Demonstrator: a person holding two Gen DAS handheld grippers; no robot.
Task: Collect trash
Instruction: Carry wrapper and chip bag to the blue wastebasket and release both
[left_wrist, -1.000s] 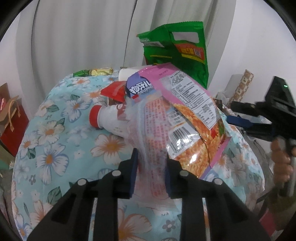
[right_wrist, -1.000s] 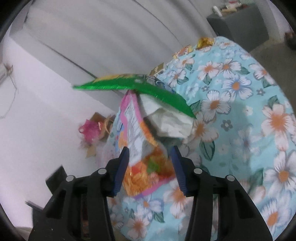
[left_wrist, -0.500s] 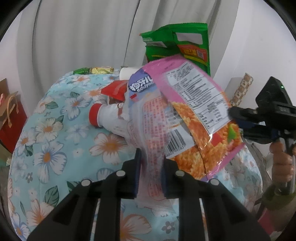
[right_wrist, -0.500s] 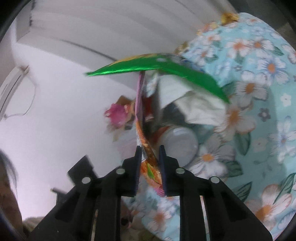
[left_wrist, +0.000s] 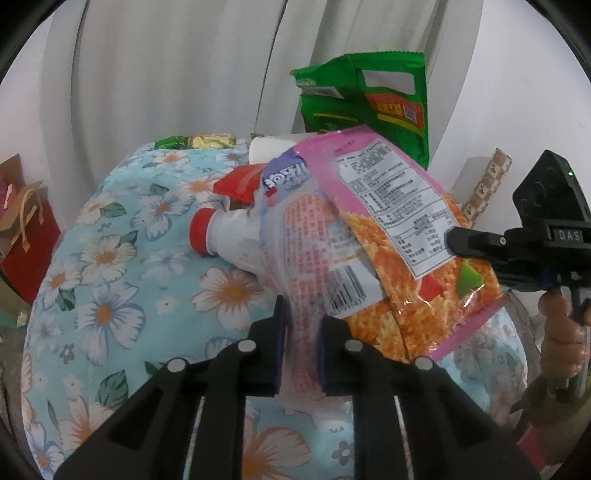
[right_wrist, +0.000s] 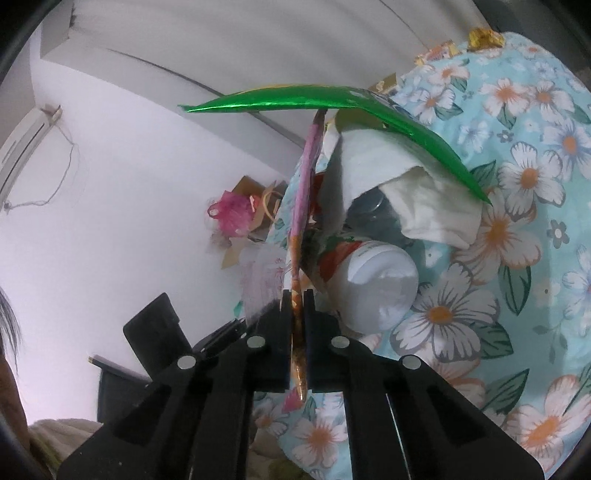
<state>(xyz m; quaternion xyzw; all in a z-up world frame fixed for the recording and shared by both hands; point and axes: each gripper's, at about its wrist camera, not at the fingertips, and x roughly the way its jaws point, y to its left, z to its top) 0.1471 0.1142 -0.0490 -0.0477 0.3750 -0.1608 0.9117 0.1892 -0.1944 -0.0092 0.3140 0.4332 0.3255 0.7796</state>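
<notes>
A pile of trash lies on the floral tablecloth. My left gripper is shut on a clear plastic bag with red print. My right gripper is shut on the edge of a pink and orange snack bag, seen edge-on in the right wrist view; the right gripper also shows in the left wrist view. A white bottle with a red cap lies under the bags; its base shows in the right wrist view. A green snack bag stands behind.
White crumpled paper lies under the green bag. Gold and green wrappers sit at the table's far edge. A red gift bag stands on the floor at left. A curtain hangs behind.
My right gripper closed on the pink and orange snack bag and lifted its edge. My left gripper tightened on the clear plastic bag.
</notes>
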